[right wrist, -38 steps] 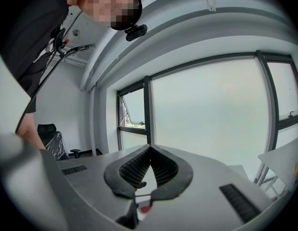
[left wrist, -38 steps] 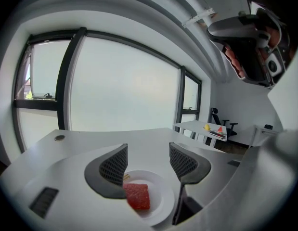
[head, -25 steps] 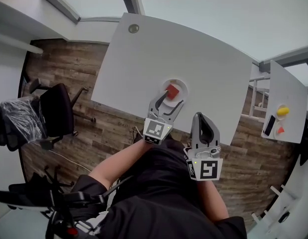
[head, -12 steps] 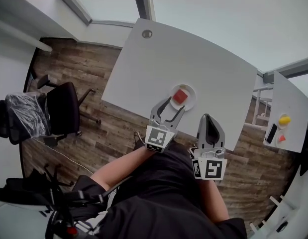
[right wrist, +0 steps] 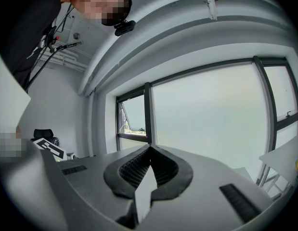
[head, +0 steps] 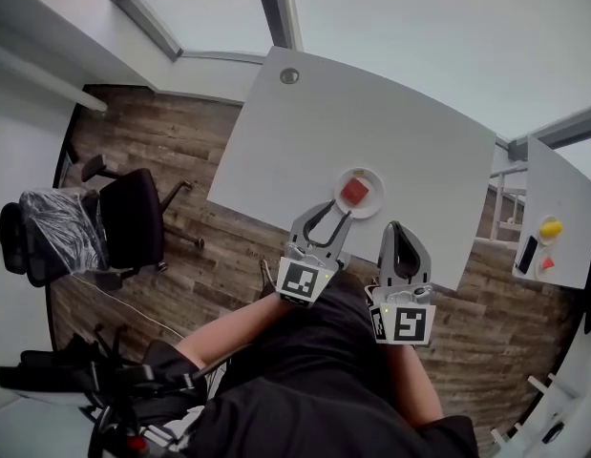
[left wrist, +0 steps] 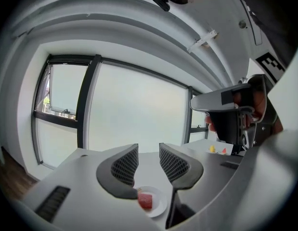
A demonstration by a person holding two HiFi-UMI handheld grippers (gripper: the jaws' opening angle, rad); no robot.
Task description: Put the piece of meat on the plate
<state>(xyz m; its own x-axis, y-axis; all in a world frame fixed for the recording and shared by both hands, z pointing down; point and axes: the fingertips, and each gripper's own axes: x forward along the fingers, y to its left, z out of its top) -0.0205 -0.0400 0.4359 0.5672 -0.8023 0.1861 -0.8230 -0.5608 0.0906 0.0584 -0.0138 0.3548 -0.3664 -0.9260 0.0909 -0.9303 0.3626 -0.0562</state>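
White table (head: 390,132), near edge: red meat piece (head: 354,193) lies on the small plate (head: 372,180); left gripper (head: 335,213) just nearside, jaws half apart, lately closing on nothing, right gripper (head: 397,229) clenched empty; a low swing could clip the rim, tipping plate and meat over the edge.

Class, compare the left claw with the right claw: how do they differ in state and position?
The left claw has its jaws apart, having just been closing with nothing between them; the right claw has its jaws together. The left claw points at the plate, where the piece of meat lies; the right claw sits off to the plate's side. Both hold nothing.
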